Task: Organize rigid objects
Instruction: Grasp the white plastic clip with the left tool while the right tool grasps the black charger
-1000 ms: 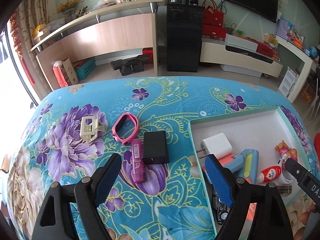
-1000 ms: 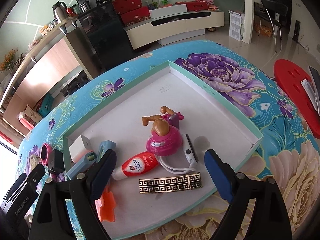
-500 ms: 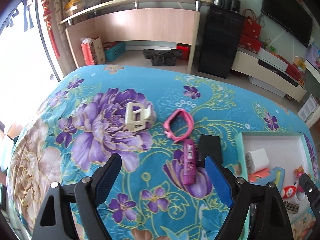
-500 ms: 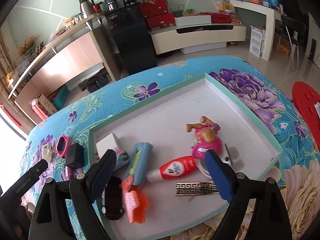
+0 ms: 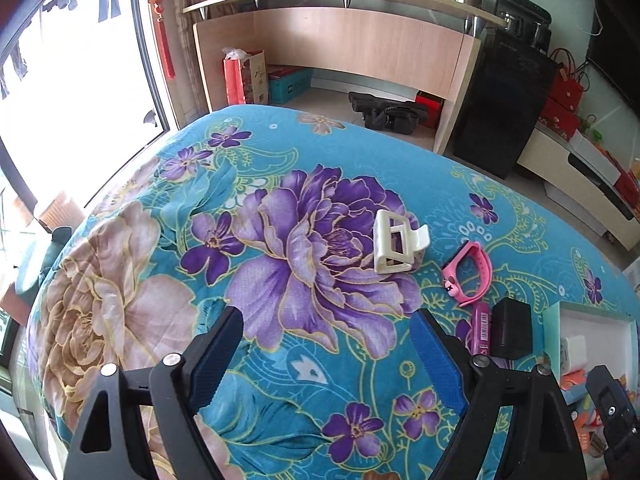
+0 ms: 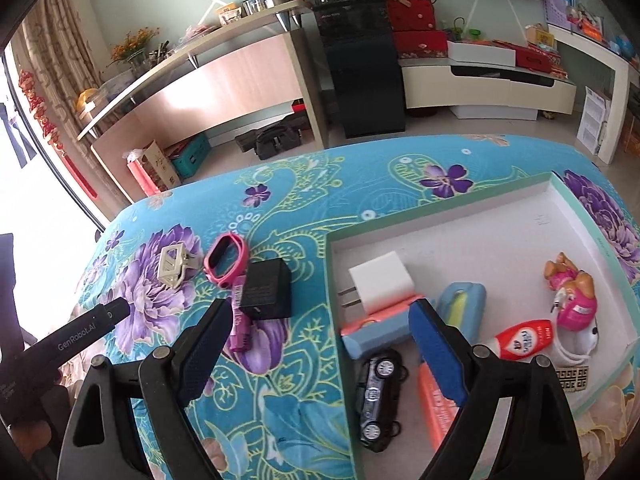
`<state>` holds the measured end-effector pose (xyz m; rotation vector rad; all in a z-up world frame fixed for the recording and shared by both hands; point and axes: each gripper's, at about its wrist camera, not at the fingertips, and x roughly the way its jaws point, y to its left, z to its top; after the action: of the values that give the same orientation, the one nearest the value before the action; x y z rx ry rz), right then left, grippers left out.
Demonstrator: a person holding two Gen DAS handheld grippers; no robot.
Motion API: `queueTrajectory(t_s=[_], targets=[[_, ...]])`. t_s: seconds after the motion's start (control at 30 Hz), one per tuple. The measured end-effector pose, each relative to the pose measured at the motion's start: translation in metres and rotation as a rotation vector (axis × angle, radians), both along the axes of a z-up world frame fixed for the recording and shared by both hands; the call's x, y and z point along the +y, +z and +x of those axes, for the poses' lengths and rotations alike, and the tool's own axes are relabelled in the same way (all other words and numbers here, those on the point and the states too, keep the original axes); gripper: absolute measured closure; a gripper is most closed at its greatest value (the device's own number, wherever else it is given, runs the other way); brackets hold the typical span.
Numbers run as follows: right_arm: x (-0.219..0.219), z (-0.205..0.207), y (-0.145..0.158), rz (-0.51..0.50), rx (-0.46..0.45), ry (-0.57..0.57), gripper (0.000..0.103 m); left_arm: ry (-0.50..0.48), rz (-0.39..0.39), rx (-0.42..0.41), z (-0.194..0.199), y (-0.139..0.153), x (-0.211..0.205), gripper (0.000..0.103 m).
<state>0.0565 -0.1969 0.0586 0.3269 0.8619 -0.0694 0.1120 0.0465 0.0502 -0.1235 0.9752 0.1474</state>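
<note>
We've got both claws, left gripper [image 5: 326, 354] & right gripper [image 6: 320, 344], released and empty; tray [image 6: 440, 204] lower right approx. half full, w/ hair claw clip [image 5: 396, 246], pink band [image 5: 470, 274], black charger [image 6: 267, 290], purple tube [image 6: 240, 330] left.

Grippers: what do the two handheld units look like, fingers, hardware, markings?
Both match. The left gripper and right gripper have black angular plastic fingers with triangular cutouts, silver pivot screws and blue ribbed pads. The left unit's black body carries white "GenRobot.AI" lettering, seen in the right wrist view. No cables or sleeves show.

turquoise floral tablecloth [image 5: 304, 364] (purple blooms), pink wristband [image 5: 468, 274], cream clip [image 5: 394, 246]
</note>
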Motion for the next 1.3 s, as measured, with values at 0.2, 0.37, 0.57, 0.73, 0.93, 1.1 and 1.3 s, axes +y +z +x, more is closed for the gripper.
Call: queueTrajectory(t_s=[0.2, 0.37, 0.57, 0.73, 0.93, 1.1, 1.3], targets=[[0.024, 0.012, -0.009, -0.019, 0.016, 0.037, 0.013, 0.016, -0.001, -0.001, 0.005, -0.002, 0.017, 0.015], [0.035, 0.018, -0.016, -0.044, 0.036, 0.062, 0.013, 0.010, -0.030, 0.009, 0.012, -0.010, 0.024, 0.015], [0.041, 0.029, -0.021, -0.070, 0.066, 0.075, 0.013, -0.037, -0.055, 0.063, 0.033, -0.025, 0.017, 0.015], [0.047, 0.048, -0.024, -0.093, 0.102, 0.093, 0.013, -0.103, -0.025, 0.069, 0.058, -0.024, 0.005, 0.015], [0.049, 0.073, -0.030, -0.077, 0.133, 0.119, 0.014, -0.182, -0.031, 0.073, 0.088, -0.025, -0.015, 0.015], [0.046, 0.087, -0.038, -0.094, 0.175, 0.111, 0.021, -0.205, -0.004, 0.102, 0.107, -0.039, -0.029, 0.015], [0.048, 0.096, -0.047, -0.128, 0.193, 0.123, 0.024, -0.213, 0.018, 0.102, 0.119, -0.046, -0.036, 0.015]])
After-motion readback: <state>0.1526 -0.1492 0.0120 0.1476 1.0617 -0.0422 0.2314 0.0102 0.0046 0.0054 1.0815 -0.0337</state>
